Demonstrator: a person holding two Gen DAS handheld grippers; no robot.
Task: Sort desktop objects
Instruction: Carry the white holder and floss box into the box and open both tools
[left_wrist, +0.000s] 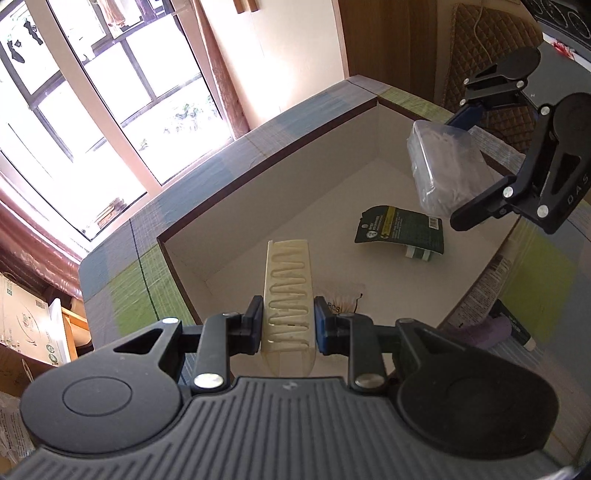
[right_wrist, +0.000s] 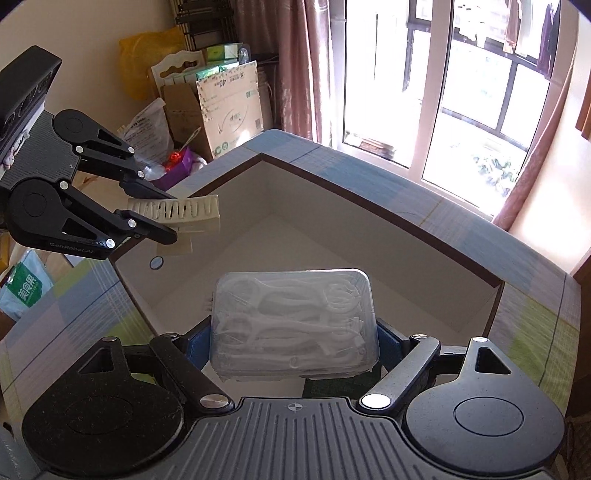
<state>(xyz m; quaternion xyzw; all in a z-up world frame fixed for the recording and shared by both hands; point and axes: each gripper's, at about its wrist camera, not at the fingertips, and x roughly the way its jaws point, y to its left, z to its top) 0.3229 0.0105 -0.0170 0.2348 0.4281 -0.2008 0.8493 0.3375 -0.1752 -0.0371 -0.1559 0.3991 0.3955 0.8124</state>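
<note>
My left gripper (left_wrist: 288, 325) is shut on a cream hair clip (left_wrist: 288, 291) with a zigzag slot, held over the open white box (left_wrist: 280, 177). In the right wrist view that left gripper (right_wrist: 166, 214) sticks in from the left, the hair clip (right_wrist: 184, 212) lying sideways over the box's left rim. My right gripper (right_wrist: 293, 343) is shut on a clear plastic case (right_wrist: 295, 317) of white floss picks, held above the box interior (right_wrist: 424, 280). From the left wrist view, the right gripper (left_wrist: 469, 162) and its clear case (left_wrist: 443, 166) hang over the box's far right side.
Inside the box lie a dark green carded packet (left_wrist: 400, 230) and a small pale packet (left_wrist: 343, 297). A tube (left_wrist: 487, 288) and a purple item (left_wrist: 491, 330) lie on the plaid tablecloth (left_wrist: 125, 288) right of the box. Cardboard boxes (right_wrist: 229, 107) and bags stand beyond the table; windows behind.
</note>
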